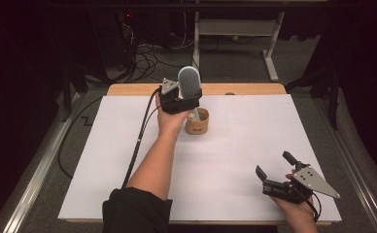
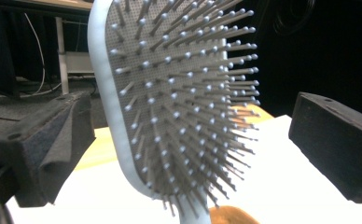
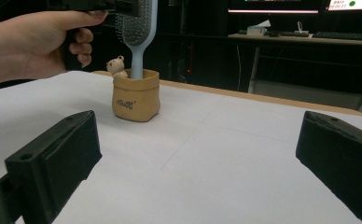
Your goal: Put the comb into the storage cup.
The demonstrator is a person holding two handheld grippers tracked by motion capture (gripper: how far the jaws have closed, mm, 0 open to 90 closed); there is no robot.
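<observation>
high view, white table (image 1: 235, 165), dark room, left hand-held gripper (image 1: 179, 99) apart around hairbrush (image 1: 189, 82), right hand-held gripper (image 1: 274, 167) apart

White-covered surface (image 1: 215, 160), wood edge showing along the far side. One thing sits on it: small tan pouch-shaped holder (image 1: 197, 122), upright, far-centre area, dark lettering on its front, small bear figure (image 3: 117, 66) at its rim. A pale blue hairbrush (image 3: 139, 28) stands handle-down in it.

A hairbrush (image 1: 189, 82) stands handle-down in a small pot (image 1: 197, 122) at the table's (image 1: 235, 160) far centre; a bear figurine (image 3: 117, 66) sits at the pot's left rim.
</observation>
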